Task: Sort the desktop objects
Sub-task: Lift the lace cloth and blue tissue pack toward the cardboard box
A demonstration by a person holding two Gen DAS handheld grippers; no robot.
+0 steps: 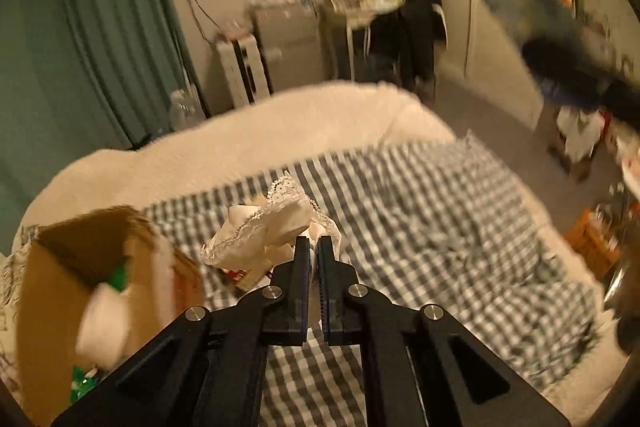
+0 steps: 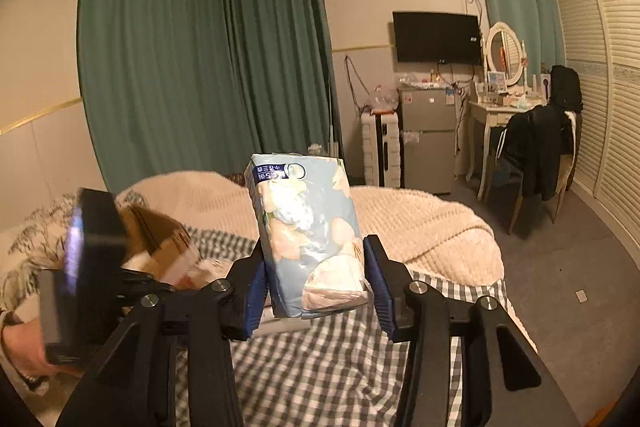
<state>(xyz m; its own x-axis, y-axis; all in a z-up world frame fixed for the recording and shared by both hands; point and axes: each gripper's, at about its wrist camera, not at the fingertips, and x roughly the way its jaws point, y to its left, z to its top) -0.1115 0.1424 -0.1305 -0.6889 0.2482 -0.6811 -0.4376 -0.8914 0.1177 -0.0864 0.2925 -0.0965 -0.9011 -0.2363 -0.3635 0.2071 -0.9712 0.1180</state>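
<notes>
My left gripper (image 1: 314,245) is shut on a cream lace-trimmed cloth (image 1: 276,227) and holds it above the checked blanket (image 1: 420,211), just right of an open cardboard box (image 1: 80,267). My right gripper (image 2: 316,263) is shut on a pale blue tissue pack (image 2: 308,231), held upright above the bed. The right gripper with the pack shows blurred at the upper right of the left wrist view (image 1: 552,39). The left gripper's body (image 2: 88,267) shows blurred at the left of the right wrist view, in front of the box (image 2: 160,239).
The box holds a white roll (image 1: 104,323) and green packets (image 1: 82,383). A cream blanket (image 2: 420,227) covers the far end of the bed. A fridge (image 2: 428,143), dressing table (image 2: 496,115) and chair with a black jacket (image 2: 540,151) stand beyond.
</notes>
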